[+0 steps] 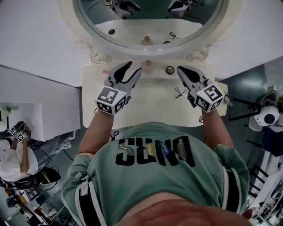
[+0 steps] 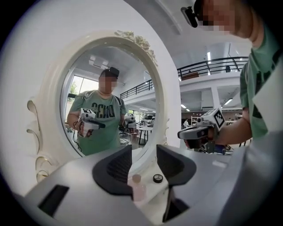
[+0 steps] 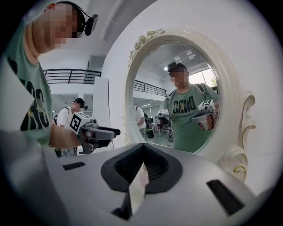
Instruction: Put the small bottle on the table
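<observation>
- Our left hand-held gripper (image 2: 144, 165) hangs open and empty. The small bottle (image 2: 137, 190) stands upright on the worktop (image 1: 146, 110) below, so we judge placing done.
- Right hand-held gripper (image 3: 142, 165): jaws together, nothing held.

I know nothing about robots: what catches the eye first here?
The ornate oval mirror at the back of the white table grabs you first. Before it hover two grippers, the left gripper open, the right gripper shut on nothing, and a small pink bottle stands on the table just ahead of the left one.
</observation>
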`<state>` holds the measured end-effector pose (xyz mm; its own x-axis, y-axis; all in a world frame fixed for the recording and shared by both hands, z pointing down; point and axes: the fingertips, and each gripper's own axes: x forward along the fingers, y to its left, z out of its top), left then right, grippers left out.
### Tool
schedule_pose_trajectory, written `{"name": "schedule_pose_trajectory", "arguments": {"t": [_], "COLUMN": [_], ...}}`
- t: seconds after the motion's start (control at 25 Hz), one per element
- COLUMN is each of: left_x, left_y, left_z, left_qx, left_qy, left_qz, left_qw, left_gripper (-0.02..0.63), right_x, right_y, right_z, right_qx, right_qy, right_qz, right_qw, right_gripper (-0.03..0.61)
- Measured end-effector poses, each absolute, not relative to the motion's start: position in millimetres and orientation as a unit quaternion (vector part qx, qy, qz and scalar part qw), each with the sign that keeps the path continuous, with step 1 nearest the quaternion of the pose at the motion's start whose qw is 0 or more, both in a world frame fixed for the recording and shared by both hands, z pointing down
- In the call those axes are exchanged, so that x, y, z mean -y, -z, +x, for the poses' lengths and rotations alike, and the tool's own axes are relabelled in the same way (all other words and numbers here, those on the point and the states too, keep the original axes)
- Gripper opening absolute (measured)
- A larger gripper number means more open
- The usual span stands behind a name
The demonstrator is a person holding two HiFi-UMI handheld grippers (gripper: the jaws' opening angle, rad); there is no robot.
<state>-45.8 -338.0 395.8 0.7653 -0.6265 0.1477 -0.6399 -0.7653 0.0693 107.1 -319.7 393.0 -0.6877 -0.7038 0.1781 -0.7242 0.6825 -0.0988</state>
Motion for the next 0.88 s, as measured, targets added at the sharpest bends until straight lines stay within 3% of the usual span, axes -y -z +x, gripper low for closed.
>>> {"name": "schedule_pose_trajectory", "arguments": {"t": [0.28, 0.52, 0.88], "left_x": [301.1, 279.9, 254.4], "left_y": [-363.4, -350.6, -345.5], "left_z": [-79.6, -95.5, -93.6], "left_qx": [0.350, 0.338, 0.323], "left_qy": [-0.039, -0.017, -0.005], "left_qz": [0.935, 0.939, 0.942], "left_qw": [0.047, 0.066, 0.088], "left_gripper": [0.119, 0.011, 0.009], "right_x": [295.1, 279.1, 260.2], "right_y": [-374.5, -364.5, -357.8], "right_z": [94.5, 88.5, 90.6], "right_qx": [0.918, 0.919, 0.921], "right_qy": [-0.071, -0.070, -0.064], "right_qz": [0.383, 0.381, 0.377], "right_qw": [0.071, 0.072, 0.074], "right_gripper": [-0.006, -0.006, -0.006]}}
